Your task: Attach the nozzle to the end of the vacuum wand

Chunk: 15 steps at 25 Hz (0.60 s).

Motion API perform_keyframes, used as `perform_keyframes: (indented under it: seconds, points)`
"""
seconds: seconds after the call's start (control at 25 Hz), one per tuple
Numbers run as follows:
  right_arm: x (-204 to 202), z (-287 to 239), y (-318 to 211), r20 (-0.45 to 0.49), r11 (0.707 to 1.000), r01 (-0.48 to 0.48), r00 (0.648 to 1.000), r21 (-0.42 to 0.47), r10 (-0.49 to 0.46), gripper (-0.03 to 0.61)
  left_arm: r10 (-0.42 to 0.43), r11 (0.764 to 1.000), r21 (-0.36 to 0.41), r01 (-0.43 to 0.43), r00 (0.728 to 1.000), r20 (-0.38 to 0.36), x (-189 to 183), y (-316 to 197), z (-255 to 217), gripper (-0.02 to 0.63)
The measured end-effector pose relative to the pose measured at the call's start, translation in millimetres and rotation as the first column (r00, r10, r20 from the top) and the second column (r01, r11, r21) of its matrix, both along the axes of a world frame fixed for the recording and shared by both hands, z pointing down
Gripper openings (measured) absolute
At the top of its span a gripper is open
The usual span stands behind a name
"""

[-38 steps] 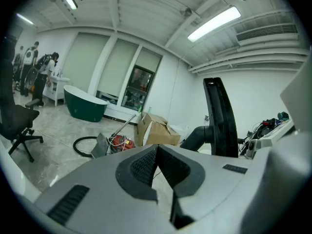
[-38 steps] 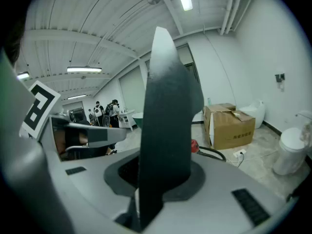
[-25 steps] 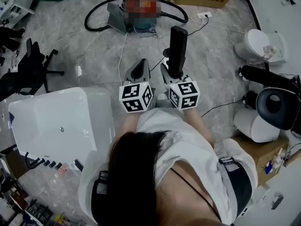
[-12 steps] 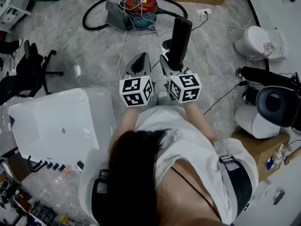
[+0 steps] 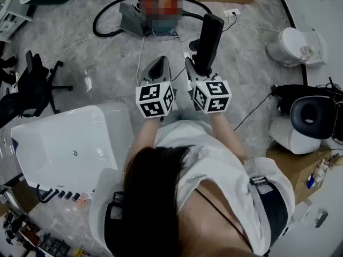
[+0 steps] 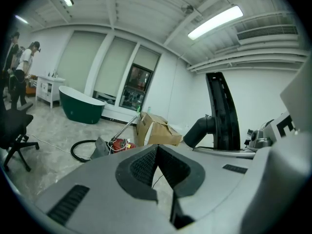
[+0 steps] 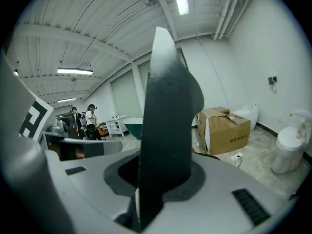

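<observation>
My right claw (image 5: 196,72) is clamped on the lower end of the nozzle (image 5: 207,40), jaws part-way apart with the black piece filling the gap. It stands up out of the grip, long axis nearly upright and leaning a little away from me.

The wand (image 6: 126,125) it has to go on is well apart from it: ahead of me on the floor and somewhat to the left, rising as a thin silvery tube from the vacuum (image 6: 119,144) and slanting up toward the cardboard box (image 6: 157,129). So nozzle and wand are not lined up (one stands, the other slants off). I judge the nozzle must be carried forward and tipped to match that slant before it can slide on.

My left claw (image 5: 161,63) is closed tight with nothing in it, just beside the right one. It sits on the wand's side, so it looks the likelier one to steady the tube.

The nozzle is a flat, narrow black plastic piece, matte and stiff-looking. It is broad on its face and thin from the side, with a rounded shoulder partway up. I cannot see its open socket end from here.
</observation>
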State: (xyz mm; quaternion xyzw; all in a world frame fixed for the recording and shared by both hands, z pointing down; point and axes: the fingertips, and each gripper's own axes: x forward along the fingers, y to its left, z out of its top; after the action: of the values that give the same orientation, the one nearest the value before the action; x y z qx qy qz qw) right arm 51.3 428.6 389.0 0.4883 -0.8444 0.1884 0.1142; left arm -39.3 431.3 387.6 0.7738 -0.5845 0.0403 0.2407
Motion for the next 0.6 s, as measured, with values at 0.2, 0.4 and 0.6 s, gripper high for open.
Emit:
perform_keyframes:
  seconds: [0.2, 0.4, 0.6]
  points:
    - [-1.8, -1.2, -10.7, -0.008, 1.0, -0.018, 1.0, 0.002, 0.018, 0.092, -0.002, 1.0, 0.011, 0.001, 1.0, 0.015, -8.6, -13.1, -4.0, 0.002]
    - [-4.0, 1.3, -22.2, -0.012, 1.0, -0.014, 1.0, 0.0, 0.014, 0.092, 0.001, 1.0, 0.025, -0.001, 1.0, 0.019, -7.9, -27.2, -5.9, 0.002]
    - [-5.5, 6.9, -40.1, -0.017, 1.0, 0.002, 1.0, -0.002, -0.002, 0.092, 0.001, 1.0, 0.023, -0.001, 1.0, 0.03, -5.8, -48.0, -2.2, 0.002]
